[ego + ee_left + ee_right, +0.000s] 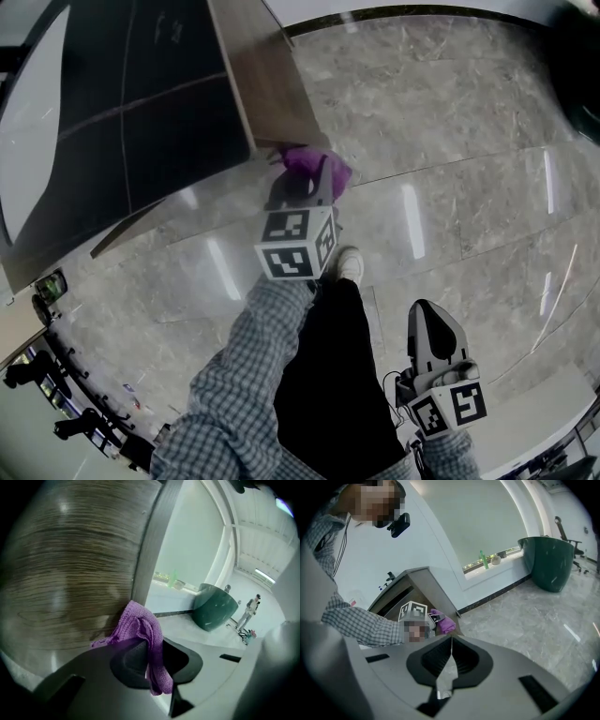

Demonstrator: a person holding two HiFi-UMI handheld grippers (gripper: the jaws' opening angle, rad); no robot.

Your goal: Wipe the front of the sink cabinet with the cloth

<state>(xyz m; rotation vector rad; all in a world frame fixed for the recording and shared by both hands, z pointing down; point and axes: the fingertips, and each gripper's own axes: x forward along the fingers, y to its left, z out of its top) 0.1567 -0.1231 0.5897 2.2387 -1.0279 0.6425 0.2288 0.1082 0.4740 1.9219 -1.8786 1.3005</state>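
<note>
The purple cloth (317, 168) is pinched in my left gripper (302, 193) and pressed against the wood-grain front of the sink cabinet (269, 80), near its lower corner. In the left gripper view the cloth (143, 632) hangs folded between the shut jaws of the left gripper (152, 660), with the cabinet panel (75, 569) filling the left side. My right gripper (429, 339) hangs low at the right, away from the cabinet, jaws shut with nothing between them. The right gripper view shows the right gripper (451, 644), the cloth (444, 621) and the cabinet (415, 585) from farther back.
A dark countertop (112, 112) lies above the cabinet. Glossy marble floor (450, 159) spreads to the right. The person's leg and white shoe (348, 263) stand below the left gripper. A large dark green tub (547, 562) sits by the window wall.
</note>
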